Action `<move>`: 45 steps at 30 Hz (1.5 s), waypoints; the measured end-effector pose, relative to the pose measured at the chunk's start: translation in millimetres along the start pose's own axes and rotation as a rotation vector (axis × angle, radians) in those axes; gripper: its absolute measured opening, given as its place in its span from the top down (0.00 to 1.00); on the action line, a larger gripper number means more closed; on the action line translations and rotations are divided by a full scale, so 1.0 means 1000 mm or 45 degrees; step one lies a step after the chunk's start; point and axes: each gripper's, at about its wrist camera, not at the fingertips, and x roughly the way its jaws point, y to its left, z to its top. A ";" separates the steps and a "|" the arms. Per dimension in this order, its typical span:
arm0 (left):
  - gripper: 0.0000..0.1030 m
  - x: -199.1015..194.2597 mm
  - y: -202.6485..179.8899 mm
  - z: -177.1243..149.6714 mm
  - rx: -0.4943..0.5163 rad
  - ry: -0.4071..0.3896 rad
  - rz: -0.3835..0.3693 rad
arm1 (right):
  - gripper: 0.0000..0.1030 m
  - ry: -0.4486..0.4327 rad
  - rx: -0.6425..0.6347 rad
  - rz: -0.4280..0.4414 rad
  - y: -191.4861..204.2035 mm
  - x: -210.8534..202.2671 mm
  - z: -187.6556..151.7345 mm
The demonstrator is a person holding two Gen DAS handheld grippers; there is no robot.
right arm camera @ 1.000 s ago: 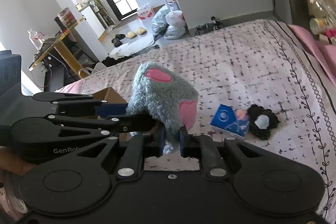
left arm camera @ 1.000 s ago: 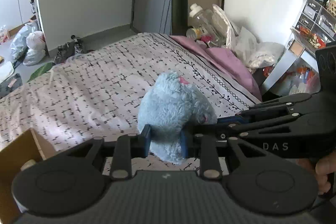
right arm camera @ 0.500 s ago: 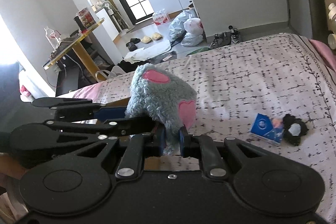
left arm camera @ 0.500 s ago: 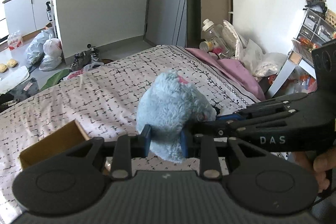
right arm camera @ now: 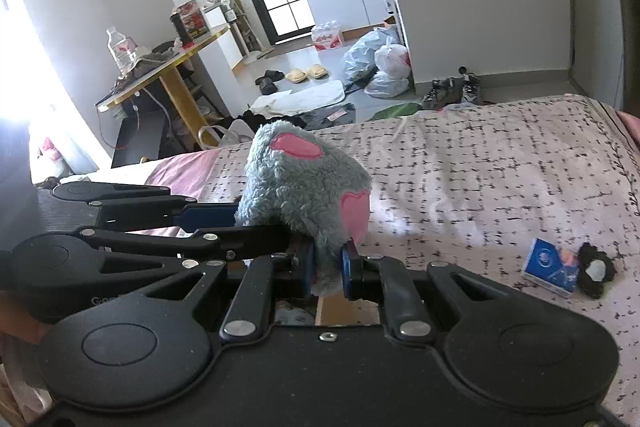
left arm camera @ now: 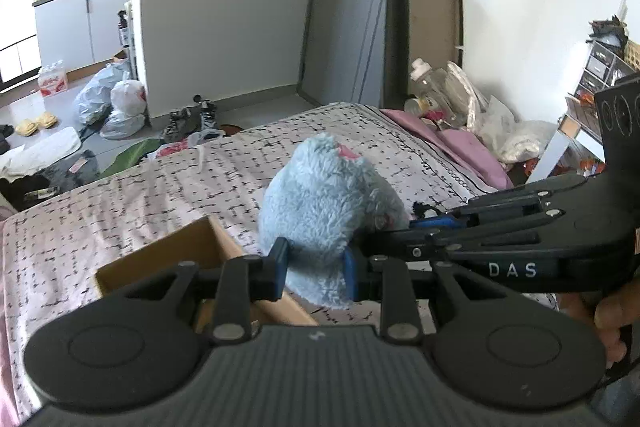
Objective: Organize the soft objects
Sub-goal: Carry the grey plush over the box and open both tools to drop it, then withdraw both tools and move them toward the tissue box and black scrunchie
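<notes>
Both claws are clamped on one blue-grey plush toy (left arm camera: 326,203), which is held clear above the bed (left arm camera: 168,187). The left claw (left arm camera: 316,273) grips the toy's lower fluffy end, its blue pads pressed into the fur on either side. The right claw (right arm camera: 326,269) pinches a narrower tuft at the toy's underside, its jaws drawn nearly together. In the left wrist view the right claw enters from the right edge, with part of a hand (left arm camera: 612,319) visible on its handle. In the right wrist view the left claw reaches in from the left side and meets the toy at its flank.

The toy shows pink patches (right arm camera: 296,149) on its upper face and one side. An open cardboard box (left arm camera: 192,251) sits on the bed directly beneath and slightly left of the toy. Its contents cannot be made out.

Further right on the patterned bedspread lie a small blue packet (right arm camera: 552,267) and a small black-and-white soft item (right arm camera: 596,269), just beside one another and well apart from the toy. Pink pillows (left arm camera: 464,147) lie along the far right edge of the bed.
</notes>
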 end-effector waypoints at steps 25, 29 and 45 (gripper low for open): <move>0.74 -0.023 0.088 -0.032 -0.187 -0.034 0.086 | 0.86 0.088 -0.134 0.028 0.078 0.061 0.008; 0.75 -0.013 0.101 -0.038 -0.240 -0.013 0.096 | 0.86 0.128 -0.114 0.009 0.079 0.078 0.007; 0.39 0.000 0.088 -0.051 -0.228 0.051 0.304 | 0.41 0.187 -0.045 -0.109 0.052 0.077 0.000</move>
